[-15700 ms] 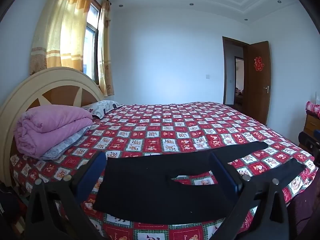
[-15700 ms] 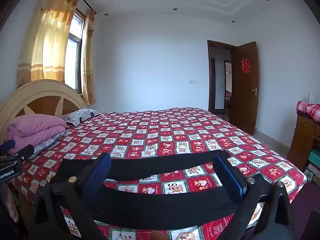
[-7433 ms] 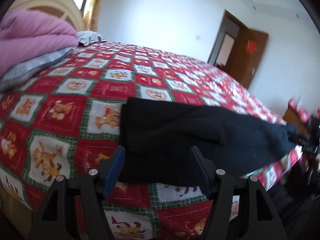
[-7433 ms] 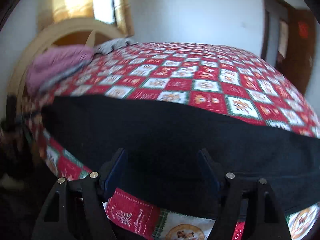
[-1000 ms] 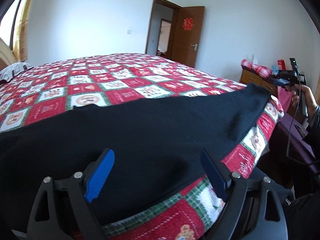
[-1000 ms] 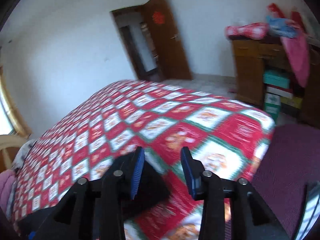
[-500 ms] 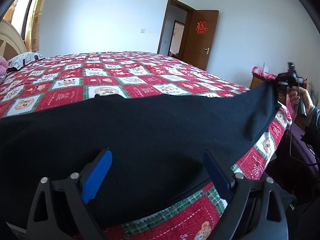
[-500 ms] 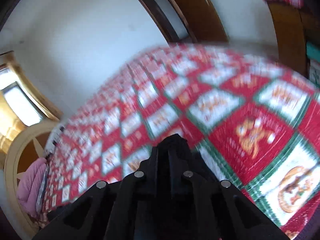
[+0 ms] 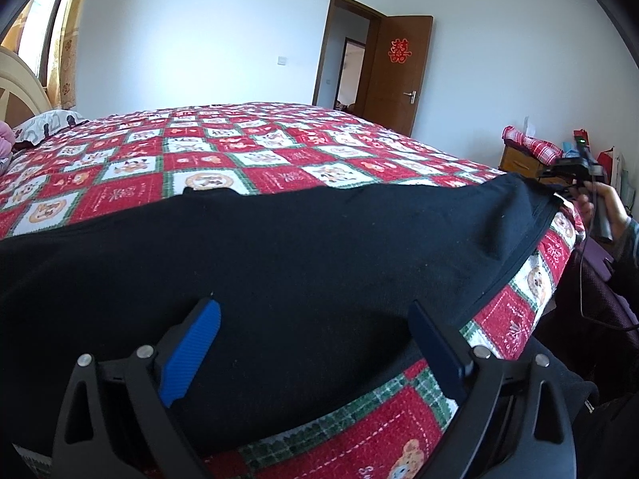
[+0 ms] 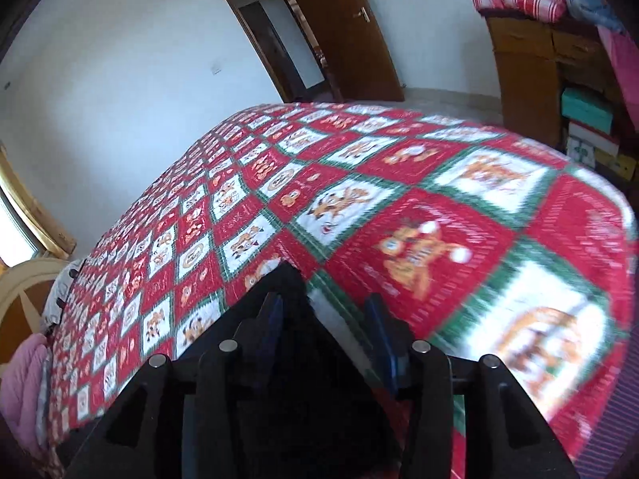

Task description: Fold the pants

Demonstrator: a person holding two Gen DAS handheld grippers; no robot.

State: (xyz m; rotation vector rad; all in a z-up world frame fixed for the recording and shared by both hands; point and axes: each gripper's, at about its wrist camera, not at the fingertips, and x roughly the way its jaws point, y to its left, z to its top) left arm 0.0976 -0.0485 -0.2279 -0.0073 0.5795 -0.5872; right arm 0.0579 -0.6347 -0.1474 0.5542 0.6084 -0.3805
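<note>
While the black pants [image 9: 303, 263] lie spread flat along the near edge of the bed [image 9: 247, 151], over its red checked quilt, left hand-held gripper [image 9: 315, 335] hovers just above the cloth, jaws wide, nothing gripped. Right hand-held gripper [image 10: 323, 319] sits at the far pant end: jaws roughly half apart and opening, black fabric peaked up between them against the left pad, right pad clear. Right-view frame is motion-blurred.

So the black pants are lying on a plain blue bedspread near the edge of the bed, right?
Not quite. The black pants do lie near the bed's edge, but the bedspread is a red, white and green checked print, not plain blue. The left wrist view shows it.
</note>
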